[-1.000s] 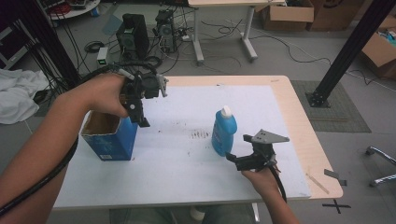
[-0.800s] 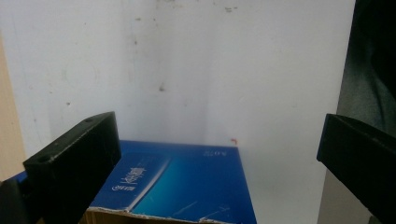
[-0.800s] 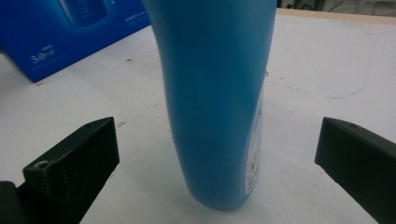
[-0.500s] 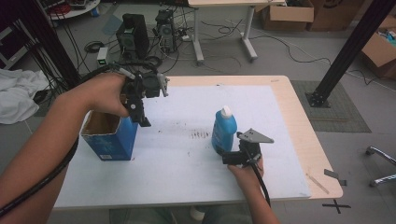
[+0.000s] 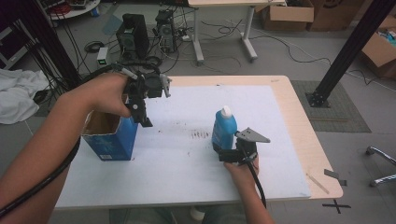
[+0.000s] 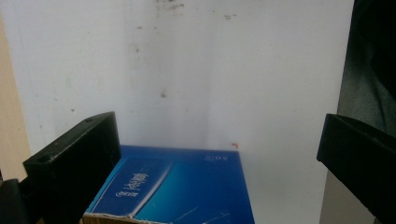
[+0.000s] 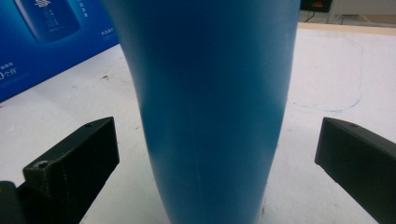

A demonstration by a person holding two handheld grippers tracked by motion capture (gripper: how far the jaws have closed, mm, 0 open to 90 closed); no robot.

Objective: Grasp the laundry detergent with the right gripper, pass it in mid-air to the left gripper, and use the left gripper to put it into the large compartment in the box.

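A smooth blue plastic bottle (image 5: 224, 129) with a white cap stands upright mid-counter (image 5: 299, 135), framed by the wide-open right claw (image 5: 227, 154), which should close squarely on its rounded lower body, low enough not to tip it. The left claw (image 5: 141, 113), also spread, hovers over the rim of an open blue glossy cardboard box (image 5: 113, 139).

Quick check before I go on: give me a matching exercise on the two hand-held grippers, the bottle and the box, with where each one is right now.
Things:
1. left hand-held gripper
2. right hand-held gripper
3. blue bottle
4. blue box

Places or states:
A. upright mid-table, white cap on top
B. open, jaws either side of the bottle's base
C. at the table's left, top open
D. open, held above the box's rim

Pairs: 1-D, 2-B, 3-A, 4-C
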